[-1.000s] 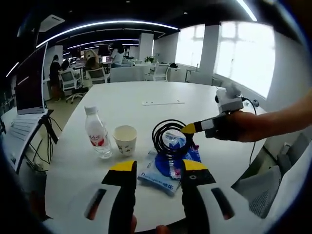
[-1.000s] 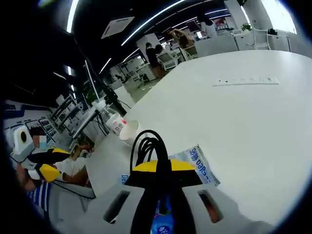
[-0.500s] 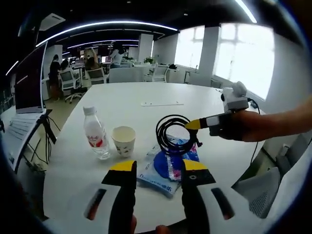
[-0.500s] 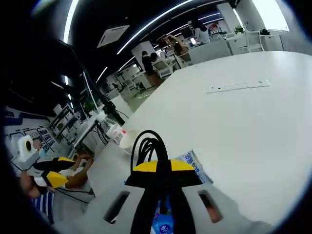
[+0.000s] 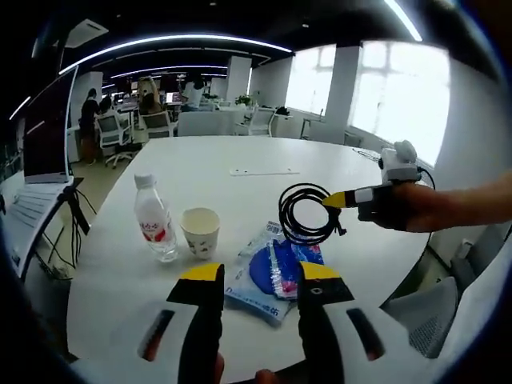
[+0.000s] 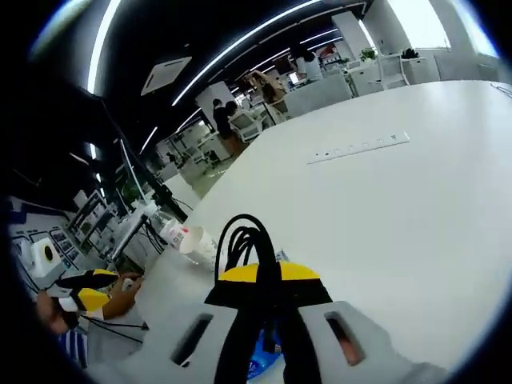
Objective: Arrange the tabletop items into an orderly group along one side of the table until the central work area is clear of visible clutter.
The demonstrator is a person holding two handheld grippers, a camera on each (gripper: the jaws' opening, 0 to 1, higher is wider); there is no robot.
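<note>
Cable (image 5: 308, 214) hangs coiled from the right gripper's (image 5: 342, 198) closed jaws above the packet (image 5: 272, 274); loops could slip or snag. Left gripper (image 5: 254, 282) waits, jaws wide.

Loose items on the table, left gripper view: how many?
3. Water bottle standing at left, paper cup beside it, blue-and-white packet lying in front. The black cable coil hangs off the table in the right gripper.

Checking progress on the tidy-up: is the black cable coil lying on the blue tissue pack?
No, the black cable coil hangs in the air, clamped in the right tongs, above and beside the blue tissue pack.
</note>
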